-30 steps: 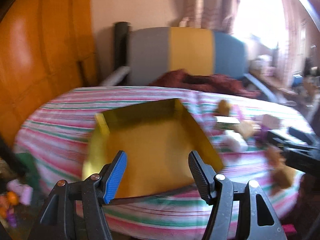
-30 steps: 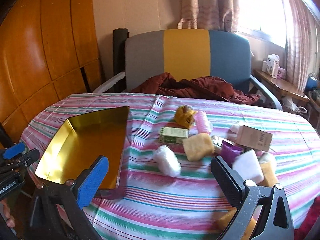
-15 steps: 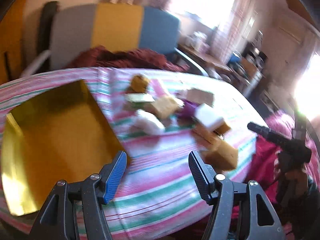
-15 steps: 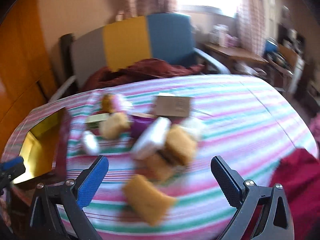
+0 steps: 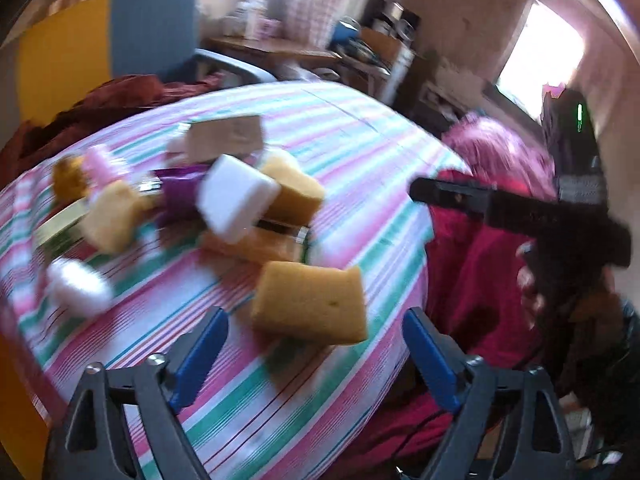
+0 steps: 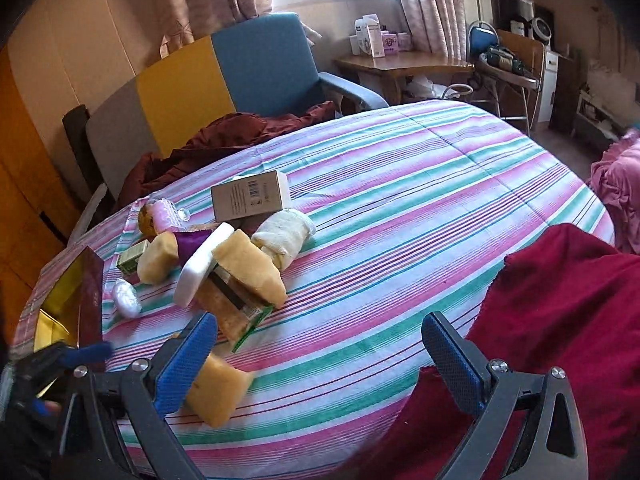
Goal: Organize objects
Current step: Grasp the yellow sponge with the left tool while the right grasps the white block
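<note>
Left gripper [image 5: 312, 344] has just been opening and stands wide, nothing between the jaws. The yellow sponge [image 5: 310, 306] sits right ahead on the striped table [image 5: 360, 152], long side crossways. Right gripper [image 6: 320, 340] is spread and empty too.

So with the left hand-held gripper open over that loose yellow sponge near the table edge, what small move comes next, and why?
Probably ease the left hand-held gripper forward and down so its fingers straddle the yellow sponge, then close. Its jaws have just been opening and nothing is between them yet; the sponge lies alone just ahead, apart from the pile, near the edge of the striped tablecloth. The gold tray sits empty.
</note>
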